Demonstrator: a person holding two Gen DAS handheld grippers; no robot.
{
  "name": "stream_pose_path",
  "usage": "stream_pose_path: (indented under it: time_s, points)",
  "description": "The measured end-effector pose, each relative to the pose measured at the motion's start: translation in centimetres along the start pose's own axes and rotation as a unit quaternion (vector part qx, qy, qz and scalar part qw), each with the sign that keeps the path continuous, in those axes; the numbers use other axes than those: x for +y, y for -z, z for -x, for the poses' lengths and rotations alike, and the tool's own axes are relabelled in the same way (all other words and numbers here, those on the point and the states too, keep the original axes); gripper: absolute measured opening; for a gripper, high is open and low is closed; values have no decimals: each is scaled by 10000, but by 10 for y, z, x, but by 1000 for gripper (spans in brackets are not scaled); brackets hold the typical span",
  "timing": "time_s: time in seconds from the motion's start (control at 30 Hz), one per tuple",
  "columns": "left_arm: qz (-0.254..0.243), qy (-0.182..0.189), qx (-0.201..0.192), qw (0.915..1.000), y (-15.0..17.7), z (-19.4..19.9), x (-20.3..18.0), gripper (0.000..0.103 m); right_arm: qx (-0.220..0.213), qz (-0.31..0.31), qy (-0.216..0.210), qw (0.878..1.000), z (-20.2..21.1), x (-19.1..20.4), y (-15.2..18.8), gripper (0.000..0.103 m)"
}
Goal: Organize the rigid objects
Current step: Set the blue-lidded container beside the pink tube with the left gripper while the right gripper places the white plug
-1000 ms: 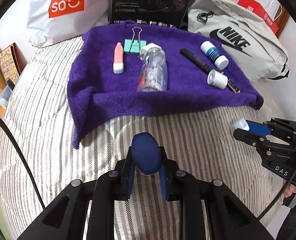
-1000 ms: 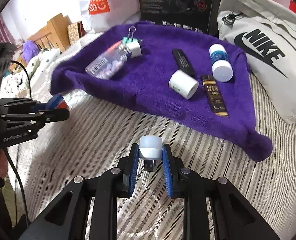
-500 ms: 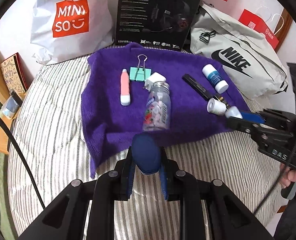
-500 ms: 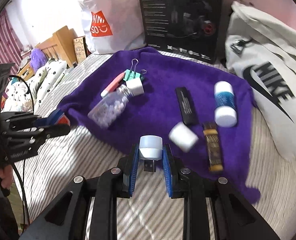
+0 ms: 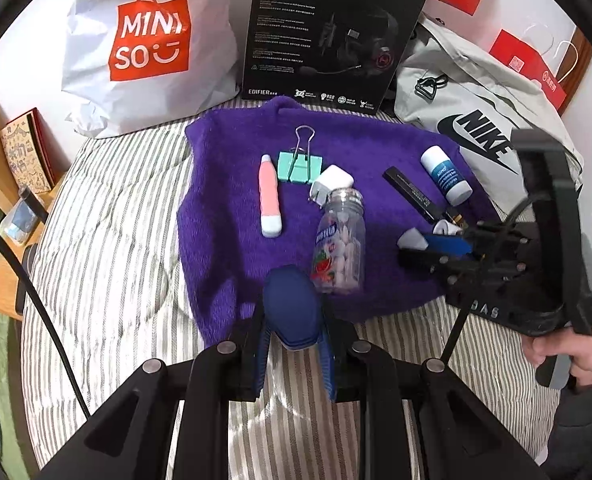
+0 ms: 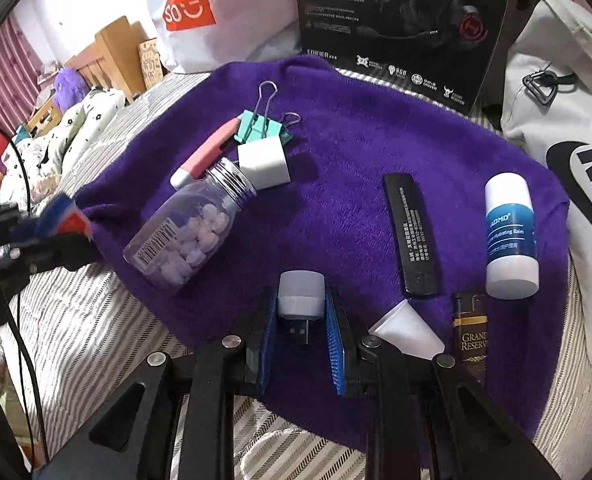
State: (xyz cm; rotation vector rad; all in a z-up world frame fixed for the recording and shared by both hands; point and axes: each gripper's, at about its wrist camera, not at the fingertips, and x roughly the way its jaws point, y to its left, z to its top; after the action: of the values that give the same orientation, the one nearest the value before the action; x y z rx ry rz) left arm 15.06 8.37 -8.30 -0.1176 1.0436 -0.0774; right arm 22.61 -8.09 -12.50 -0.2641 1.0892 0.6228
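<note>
Rigid objects lie on the purple towel (image 6: 356,152) spread over the striped bed (image 5: 108,248): pill bottle (image 6: 184,236), white cube (image 6: 263,162), teal binder clip (image 5: 299,166), pink pen (image 5: 270,200), balm tube (image 6: 510,232), black stick (image 6: 412,234). My left hand-held gripper (image 5: 294,320) is clamped on a dark blue oval piece (image 5: 292,308). My right hand-held gripper (image 6: 301,320) is clamped on a white USB plug light (image 6: 300,294) above the towel's near edge.

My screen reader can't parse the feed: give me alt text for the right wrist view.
The right gripper holds a small white USB light in its jaws over the near edge of a purple towel. On the towel lie a clear pill bottle, white cube, black stick and white-blue tube.
</note>
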Motion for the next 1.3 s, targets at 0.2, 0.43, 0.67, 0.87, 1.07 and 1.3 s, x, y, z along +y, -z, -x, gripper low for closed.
stream_pose_path:
  time_s: [0.2, 0.43, 0.67, 0.87, 1.07, 1.3]
  points:
    - [35, 75, 8, 10000, -14, -10, 5, 21, -40, 64, -107, 9999, 0, -4, 1, 24]
    - [-38, 120, 165, 9998, -29, -31, 4, 21, -23, 63, -164, 9998, 1, -4, 1, 27]
    - [-124, 10, 360, 9993, -31, -52, 2, 21, 60, 72, -54, 9999, 5, -7, 5, 44]
    - [-169, -90, 474, 9987, -31, -65, 1, 21, 83, 23, -138, 9999, 6, -11, 6, 44]
    - [-297, -155, 484, 9983, -32, -69, -3, 21, 62, -36, -164, 9998, 7, -12, 6, 45]
    - [-376, -235, 482, 9979, -30, -69, -6, 21, 59, -30, -160, 9999, 13, -17, 10, 49]
